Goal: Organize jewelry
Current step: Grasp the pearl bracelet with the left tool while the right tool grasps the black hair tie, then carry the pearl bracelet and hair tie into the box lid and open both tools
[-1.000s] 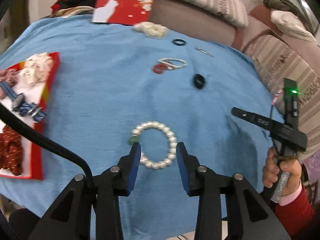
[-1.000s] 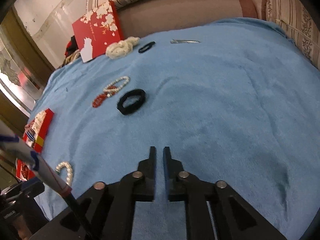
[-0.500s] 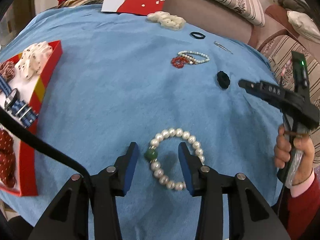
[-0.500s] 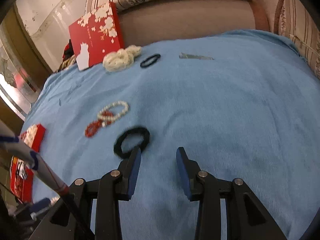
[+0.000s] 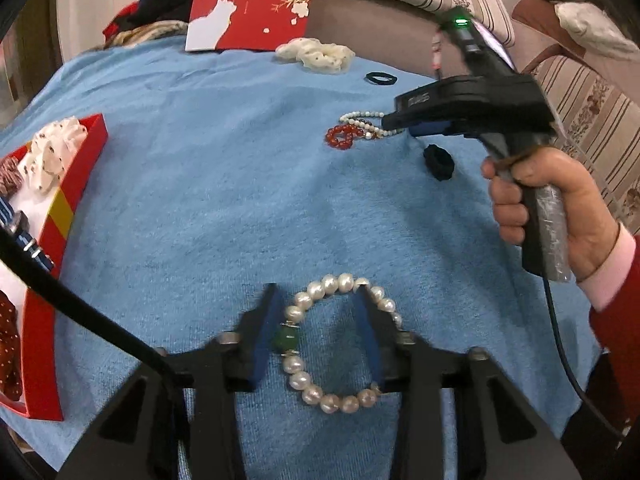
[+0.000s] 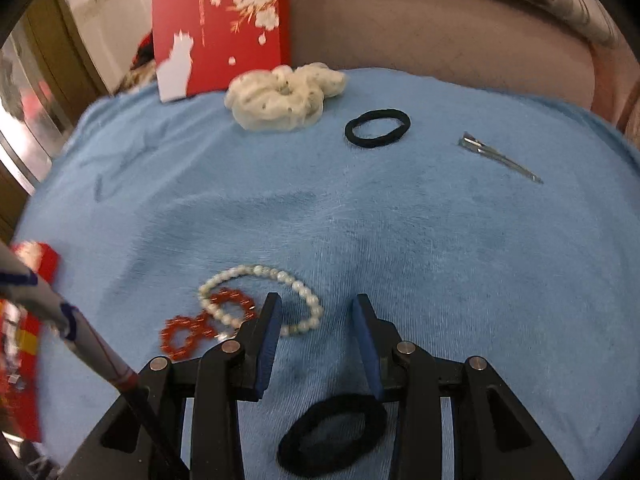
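A pearl bracelet with one green bead (image 5: 336, 344) lies on the blue cloth between the fingers of my open left gripper (image 5: 318, 300), which straddles its left half. My right gripper (image 6: 316, 310) is open above the cloth; its left finger overlaps a white bead bracelet (image 6: 280, 284) tangled with a red bead bracelet (image 6: 192, 326). A thick black hair tie (image 6: 332, 436) lies under the right gripper's body. In the left wrist view the right gripper (image 5: 390, 122) hovers by the same red bracelet (image 5: 342, 136) and black hair tie (image 5: 438, 162).
A red tray (image 5: 64, 208) at the left holds scrunchies and a watch. A red box lid (image 6: 224, 28) stands at the back. A white scrunchie (image 6: 284, 94), a thin black hair tie (image 6: 378, 128) and a metal hair clip (image 6: 500, 158) lie at the far side.
My left gripper moved forward so its fingers now flank the pearl bracelet. My right gripper opened and moved forward over the thick hair tie to the white and red bracelets.
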`<state>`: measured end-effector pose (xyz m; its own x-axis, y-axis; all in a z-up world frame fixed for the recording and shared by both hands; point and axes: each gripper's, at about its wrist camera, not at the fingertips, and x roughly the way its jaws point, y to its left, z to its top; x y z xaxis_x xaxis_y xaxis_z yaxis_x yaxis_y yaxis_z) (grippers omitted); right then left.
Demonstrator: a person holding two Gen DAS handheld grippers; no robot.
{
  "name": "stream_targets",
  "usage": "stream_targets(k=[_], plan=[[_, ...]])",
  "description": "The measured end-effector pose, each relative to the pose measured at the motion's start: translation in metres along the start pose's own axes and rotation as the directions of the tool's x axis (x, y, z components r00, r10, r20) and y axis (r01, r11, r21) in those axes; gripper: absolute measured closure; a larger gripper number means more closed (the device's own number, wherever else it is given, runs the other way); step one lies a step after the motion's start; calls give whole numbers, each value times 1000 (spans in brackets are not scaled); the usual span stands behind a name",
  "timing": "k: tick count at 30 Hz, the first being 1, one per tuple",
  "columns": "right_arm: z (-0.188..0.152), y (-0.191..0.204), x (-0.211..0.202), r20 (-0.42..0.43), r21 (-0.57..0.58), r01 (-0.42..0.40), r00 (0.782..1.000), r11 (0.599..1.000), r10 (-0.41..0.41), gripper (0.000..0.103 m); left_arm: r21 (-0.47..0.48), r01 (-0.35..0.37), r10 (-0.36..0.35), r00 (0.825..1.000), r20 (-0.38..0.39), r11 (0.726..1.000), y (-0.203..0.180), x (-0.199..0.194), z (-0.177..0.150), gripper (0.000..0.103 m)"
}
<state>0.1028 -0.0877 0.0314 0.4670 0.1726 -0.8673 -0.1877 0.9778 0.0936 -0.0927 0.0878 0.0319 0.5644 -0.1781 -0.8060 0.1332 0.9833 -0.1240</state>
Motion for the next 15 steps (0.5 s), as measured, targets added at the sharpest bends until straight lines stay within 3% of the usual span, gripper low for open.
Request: stream_targets(k=[2, 4, 8, 15], plan=[[-1, 7, -3, 18, -50, 50, 999, 998, -49, 84, 2, 6, -6, 1000, 2, 1000, 0, 0, 1, 94], [0, 3, -12, 33, -39, 39, 999, 998, -38, 96, -43, 51, -51, 999, -7, 998, 8, -2, 4, 94], [-1, -10, -42, 80, 19, 17, 997, 1000, -18, 97, -132, 119, -122, 992, -20, 984, 25, -9, 6, 94], [-16, 0, -107, 159, -9, 16, 987, 1000, -15, 97, -184, 144, -136, 989, 55, 972, 41, -56, 4, 94]])
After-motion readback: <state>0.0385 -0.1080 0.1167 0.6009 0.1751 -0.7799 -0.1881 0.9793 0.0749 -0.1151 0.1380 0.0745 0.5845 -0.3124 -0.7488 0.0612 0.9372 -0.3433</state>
